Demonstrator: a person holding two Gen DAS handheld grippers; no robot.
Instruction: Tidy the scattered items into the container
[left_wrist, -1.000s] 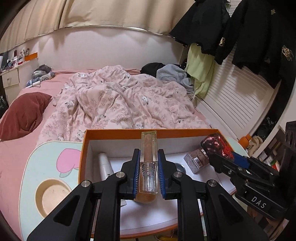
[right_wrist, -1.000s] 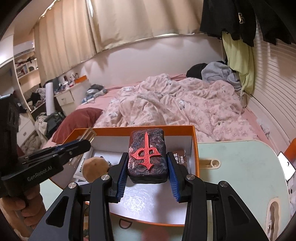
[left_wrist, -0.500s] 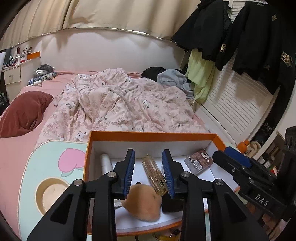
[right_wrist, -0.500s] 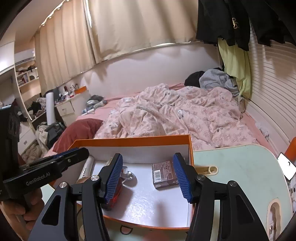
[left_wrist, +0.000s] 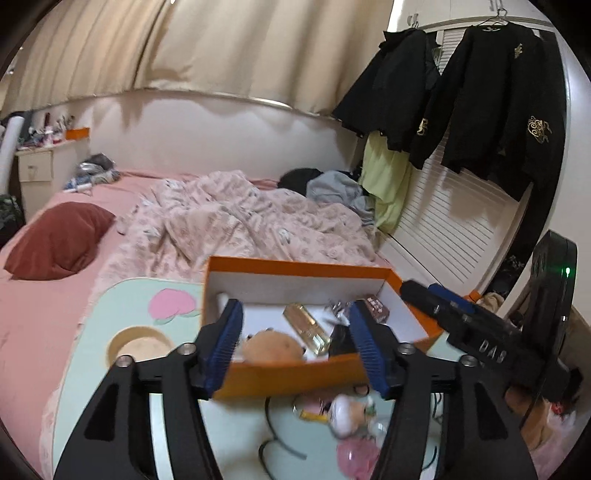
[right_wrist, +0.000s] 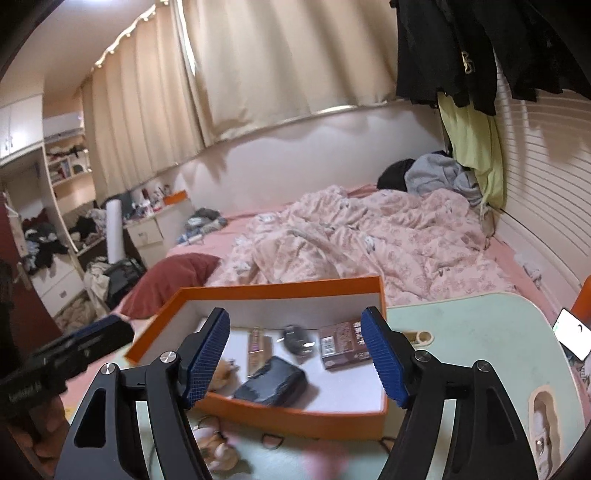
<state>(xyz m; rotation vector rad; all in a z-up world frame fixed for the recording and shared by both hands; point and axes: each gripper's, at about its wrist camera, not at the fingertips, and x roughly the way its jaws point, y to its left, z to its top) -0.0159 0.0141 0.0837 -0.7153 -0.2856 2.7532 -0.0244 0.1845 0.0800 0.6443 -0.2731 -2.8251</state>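
Both tools stand spread with nothing between their pads, and their jaws have just been opening. Left tool (left_wrist: 295, 349) hangs over the near wall of the orange box (left_wrist: 291, 373), which sits on the pale green worktop (left_wrist: 110, 317) beside the bed (left_wrist: 44, 295). Inside the box lie a tan plush toy (left_wrist: 271, 347), a clear amber bottle (left_wrist: 306, 326), and a brown carton (right_wrist: 343, 345) toward the far right corner. Right tool (right_wrist: 295, 356) hovers above the same box, over a dark block (right_wrist: 273, 380) resting on the white floor of the box near its front wall. Outside the box, on the worktop just before its near wall, a small white-and-pink figure (left_wrist: 347, 411) and a black cord (left_wrist: 275, 435) lie loose, blurred.
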